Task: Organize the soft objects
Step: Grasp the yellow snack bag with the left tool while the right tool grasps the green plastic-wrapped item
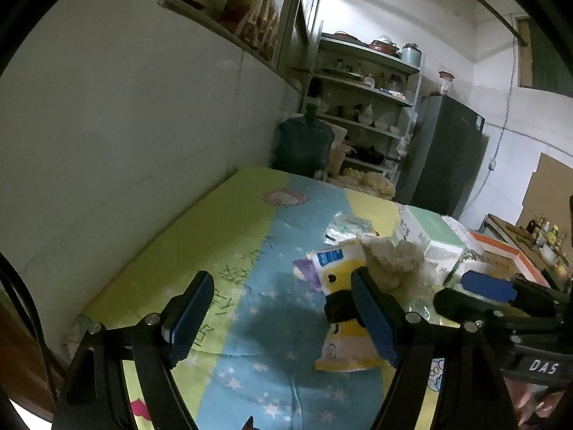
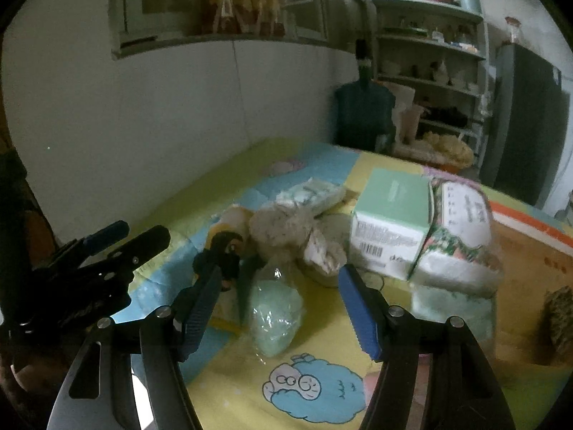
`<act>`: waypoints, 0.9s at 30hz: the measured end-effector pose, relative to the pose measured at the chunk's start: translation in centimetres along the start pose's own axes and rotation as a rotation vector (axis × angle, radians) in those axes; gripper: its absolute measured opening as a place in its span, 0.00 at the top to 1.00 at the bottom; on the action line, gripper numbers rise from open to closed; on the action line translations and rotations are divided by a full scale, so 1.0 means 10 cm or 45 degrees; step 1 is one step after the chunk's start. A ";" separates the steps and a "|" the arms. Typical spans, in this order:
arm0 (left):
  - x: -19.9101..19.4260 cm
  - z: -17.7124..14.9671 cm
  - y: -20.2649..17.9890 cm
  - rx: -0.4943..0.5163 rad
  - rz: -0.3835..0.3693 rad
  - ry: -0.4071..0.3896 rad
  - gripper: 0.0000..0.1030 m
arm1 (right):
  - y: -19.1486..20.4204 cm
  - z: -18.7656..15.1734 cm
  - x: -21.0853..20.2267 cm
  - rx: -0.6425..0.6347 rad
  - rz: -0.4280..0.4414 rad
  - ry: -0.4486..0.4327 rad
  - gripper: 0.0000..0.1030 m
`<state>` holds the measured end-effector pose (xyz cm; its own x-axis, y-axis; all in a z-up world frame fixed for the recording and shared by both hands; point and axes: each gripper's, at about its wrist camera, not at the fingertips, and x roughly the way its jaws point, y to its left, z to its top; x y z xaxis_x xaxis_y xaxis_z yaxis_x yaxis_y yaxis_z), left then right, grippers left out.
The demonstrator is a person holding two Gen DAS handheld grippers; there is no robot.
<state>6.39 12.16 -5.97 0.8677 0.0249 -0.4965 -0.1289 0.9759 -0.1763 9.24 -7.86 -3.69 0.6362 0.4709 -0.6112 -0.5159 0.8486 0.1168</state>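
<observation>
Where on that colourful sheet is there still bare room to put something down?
The green and blue strip of the sheet along the white wall is bare. So is the near yellow patch by the cartoon cloud. It is crowded around the mint box, the tissue packs and the bagged green item.

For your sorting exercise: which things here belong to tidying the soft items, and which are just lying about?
Part of the job:
yellow cartoon pouch
fluffy beige wad
green bag
flowered tissue pack

Just lying about:
mint box
water jug
shelves
fridge
</observation>
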 end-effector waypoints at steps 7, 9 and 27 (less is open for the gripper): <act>0.07 -0.03 -0.07 0.005 -0.062 0.027 0.24 | -0.03 -0.14 0.13 0.012 0.008 0.058 0.33; 0.10 -0.05 -0.08 0.005 -0.072 0.044 0.24 | -0.03 -0.16 0.18 0.008 0.003 0.077 0.33; 0.28 -0.11 -0.19 0.018 -0.071 0.122 0.24 | -0.10 -0.22 0.29 -0.001 0.034 0.146 0.62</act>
<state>8.52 10.10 -7.90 0.8235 -0.0496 -0.5651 -0.0746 0.9781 -0.1945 10.34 -7.82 -7.28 0.5522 0.4627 -0.6935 -0.5325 0.8358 0.1336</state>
